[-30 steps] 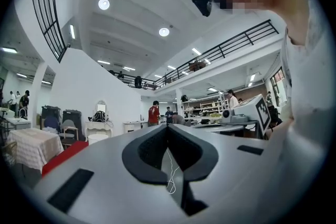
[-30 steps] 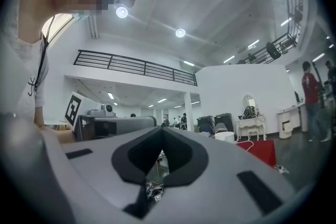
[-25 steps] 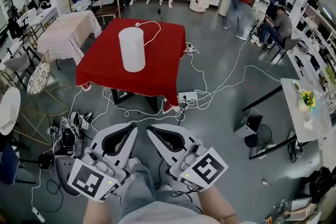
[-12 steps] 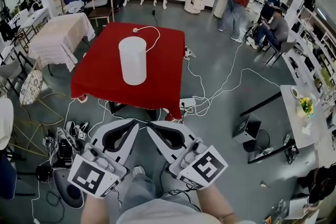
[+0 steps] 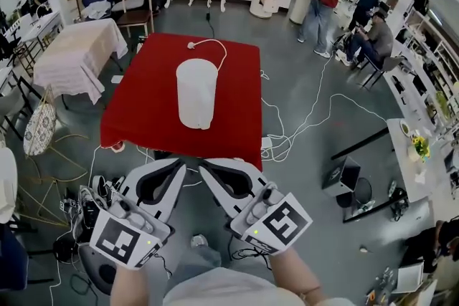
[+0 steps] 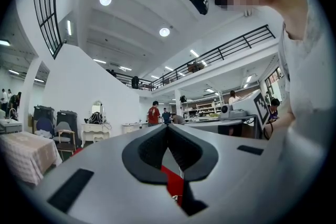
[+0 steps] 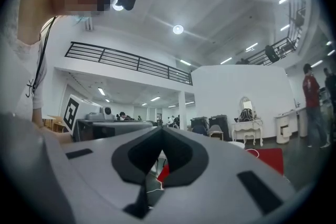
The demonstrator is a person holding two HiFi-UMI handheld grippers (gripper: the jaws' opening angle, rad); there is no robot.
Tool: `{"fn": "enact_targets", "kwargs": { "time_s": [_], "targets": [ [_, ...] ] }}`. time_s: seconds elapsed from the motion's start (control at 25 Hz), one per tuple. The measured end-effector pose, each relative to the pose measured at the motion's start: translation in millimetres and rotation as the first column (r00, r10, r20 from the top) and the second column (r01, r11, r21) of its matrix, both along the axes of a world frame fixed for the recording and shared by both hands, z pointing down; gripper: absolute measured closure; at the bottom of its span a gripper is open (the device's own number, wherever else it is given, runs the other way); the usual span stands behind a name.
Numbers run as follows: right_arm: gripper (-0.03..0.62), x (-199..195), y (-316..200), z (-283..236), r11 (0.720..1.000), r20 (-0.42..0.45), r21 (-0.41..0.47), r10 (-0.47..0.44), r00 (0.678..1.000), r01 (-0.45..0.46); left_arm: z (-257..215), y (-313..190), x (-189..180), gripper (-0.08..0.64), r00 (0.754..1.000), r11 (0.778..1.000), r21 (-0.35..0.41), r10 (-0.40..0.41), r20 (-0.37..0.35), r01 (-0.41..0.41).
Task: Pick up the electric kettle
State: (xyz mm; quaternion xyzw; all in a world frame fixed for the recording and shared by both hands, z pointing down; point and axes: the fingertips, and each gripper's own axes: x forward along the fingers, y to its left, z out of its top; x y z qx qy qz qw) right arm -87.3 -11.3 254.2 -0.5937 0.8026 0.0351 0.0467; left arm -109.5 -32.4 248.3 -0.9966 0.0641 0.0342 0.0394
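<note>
The electric kettle, a tall white cylinder, stands upright in the middle of a red-clothed table; its white cord runs toward the table's far edge. My left gripper and right gripper are side by side at the near edge of the table, well short of the kettle, pointing level at it. The jaws of both are shut with nothing between them. In the left gripper view, the left gripper shows only red cloth under its tips. The right gripper has the red table at its right.
White cables and a power strip lie on the grey floor right of the table. Shoes sit at the lower left. A beige-clothed table stands left, a white table right. People stand at the back right.
The whole view and both grippers have moved toward the red table, which now lies just past the fingertips. The kettle has not moved on the table. Both grippers stay shut.
</note>
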Motion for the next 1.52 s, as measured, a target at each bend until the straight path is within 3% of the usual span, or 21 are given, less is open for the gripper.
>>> {"fn": "enact_targets", "kwargs": {
  "time_s": [0.2,0.4,0.68,1.2,1.52],
  "targets": [
    [0.586,-3,-14,8,0.999,-0.003,-0.02,0.031,1.0,-0.031,8,-19,-3,0.55,1.0,0.999,-0.032,0.024,-0.008,-0.024],
    [0.586,18,-20,10,0.997,0.014,-0.022,0.08,0.997,-0.08,8,-28,8,0.549,0.999,0.998,-0.035,0.046,-0.017,-0.046],
    [0.586,46,-29,15,0.997,0.015,-0.039,0.068,0.998,-0.067,10,-32,24,0.551,1.0,0.999,-0.042,0.012,-0.009,-0.012],
    [0.584,108,-71,32,0.99,-0.019,-0.101,-0.1,0.995,0.098,9,-57,85,0.55,0.992,0.991,-0.051,-0.126,-0.009,0.126],
    [0.557,152,-94,58,0.967,-0.016,-0.148,-0.214,0.977,0.209,7,-63,118,0.55,0.967,0.967,-0.031,-0.252,-0.022,0.251]
  ]
}}
